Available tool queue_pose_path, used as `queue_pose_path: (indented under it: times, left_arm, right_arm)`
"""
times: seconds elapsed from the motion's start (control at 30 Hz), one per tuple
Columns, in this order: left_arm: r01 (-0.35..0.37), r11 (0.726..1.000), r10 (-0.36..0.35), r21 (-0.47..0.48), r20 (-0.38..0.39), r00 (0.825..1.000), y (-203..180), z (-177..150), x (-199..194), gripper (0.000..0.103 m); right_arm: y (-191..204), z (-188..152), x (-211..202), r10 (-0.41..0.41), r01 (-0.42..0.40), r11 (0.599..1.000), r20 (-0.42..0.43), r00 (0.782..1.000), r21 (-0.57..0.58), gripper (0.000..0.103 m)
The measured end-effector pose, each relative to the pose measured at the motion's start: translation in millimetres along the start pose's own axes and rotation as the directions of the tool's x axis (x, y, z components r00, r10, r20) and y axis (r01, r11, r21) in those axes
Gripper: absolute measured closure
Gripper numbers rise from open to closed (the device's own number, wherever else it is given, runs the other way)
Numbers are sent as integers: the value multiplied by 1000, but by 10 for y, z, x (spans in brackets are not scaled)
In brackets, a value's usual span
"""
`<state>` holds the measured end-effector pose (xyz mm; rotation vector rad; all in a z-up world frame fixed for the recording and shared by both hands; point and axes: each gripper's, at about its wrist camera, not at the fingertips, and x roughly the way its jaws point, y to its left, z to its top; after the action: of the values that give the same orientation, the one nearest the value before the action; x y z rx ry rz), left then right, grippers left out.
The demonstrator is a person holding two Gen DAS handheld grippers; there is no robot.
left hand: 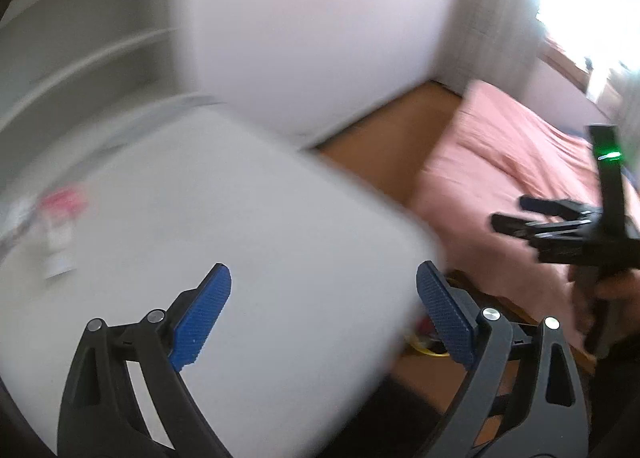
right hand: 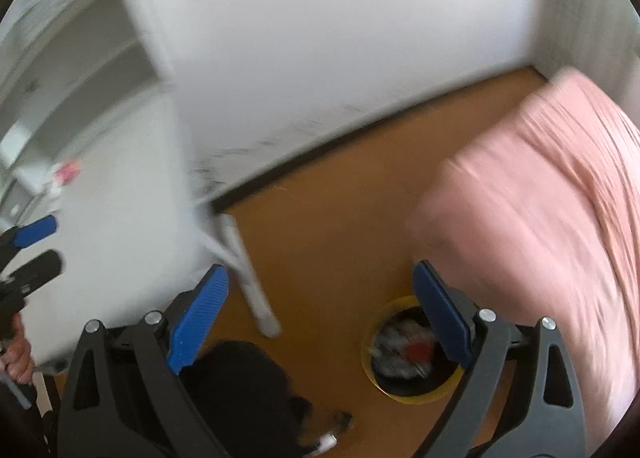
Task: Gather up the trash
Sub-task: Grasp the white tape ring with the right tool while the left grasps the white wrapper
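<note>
Hovering over the white table (left hand: 224, 218), we carry the left gripper (left hand: 324, 314) with its jaws spread wide and nothing between the ribbed blue pads (left hand: 204, 318). The right gripper (right hand: 320, 314) is released too, empty, hanging above the orange floor (right hand: 328, 218) beside the yellow-rimmed bin (right hand: 412, 354). The bin sits on the floor between the table leg (right hand: 252, 278) and the pink bed (right hand: 540, 218), and it already holds crumpled pale scraps with a red bit among them. The trash we judge to be next is the small packet (left hand: 60, 230) at the far left of the table, white with a pink-red patch; motion blur keeps us from telling whether it is paper, foil or a carton. To do this step well, we should steady the left gripper first, since both views are smeared, then come in low along the tabletop so the pads close across the packet's narrow sides instead of pressing it flat. The top looks smooth and hard, with a rounded corner, so a light thing may slide away if nudged; the ribbed pads should help it stay put. The bed cover looks soft and creased, the wall (right hand: 320, 38) plain and matte. A small dark-and-white object (right hand: 332, 434) lies on the floor near the bottom edge, too blurred to name.
</note>
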<state>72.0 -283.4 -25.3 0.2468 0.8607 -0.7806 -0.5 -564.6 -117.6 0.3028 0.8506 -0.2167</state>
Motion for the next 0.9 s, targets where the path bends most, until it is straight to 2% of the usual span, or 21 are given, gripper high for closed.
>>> queue_pose_path:
  times: [0.1, 0.2, 0.33, 0.43, 0.57, 0.67, 0.7, 0.83, 0.87, 0.9]
  left_arm:
    - [-122, 989, 123, -84, 18, 992, 822, -94, -275, 12]
    - [-251, 956, 256, -150, 9, 967, 1608, -225, -514, 12]
    - [-328, 917, 334, -229, -11, 942, 2354, -322, -690, 12]
    - [-355, 902, 364, -248, -8, 931, 2735, -305, -712, 12]
    - [-359, 899, 364, -253, -25, 931, 3035, -203, -537, 12]
    - [-357, 900, 361, -250, -32, 932, 3103, -162, -381, 12]
    - [-353, 902, 356, -248, -35, 934, 3130, -147, -335, 12]
    - [-333, 911, 333, -244, -43, 942, 3307, -116, -136, 12]
    - [-331, 913, 331, -238, -41, 943, 3332, -112, -116, 12]
    - [-332, 916, 332, -227, -39, 943, 3349, -75, -52, 12]
  right_arm:
    - [745, 297, 189, 81, -82, 991, -13, 997, -109, 13]
    - [1532, 575, 405, 170, -174, 963, -38, 985, -208, 13]
    - [2441, 896, 695, 249, -263, 916, -86, 965, -304, 14]
    - [2997, 980, 866, 273, -300, 885, -125, 954, -355, 14]
    - [3538, 1004, 1137, 271, -319, 859, -173, 947, -401, 19]
    - [3784, 1001, 1328, 252, -311, 851, -191, 949, -424, 22]
    - [3842, 1002, 1379, 241, -302, 850, -192, 951, -431, 26]
    - [3952, 1010, 1508, 208, -279, 850, -202, 957, -447, 32]
    - [3955, 1011, 1516, 205, -277, 850, -204, 957, -447, 39]
    - [3981, 1020, 1537, 204, -278, 852, -206, 957, -445, 55]
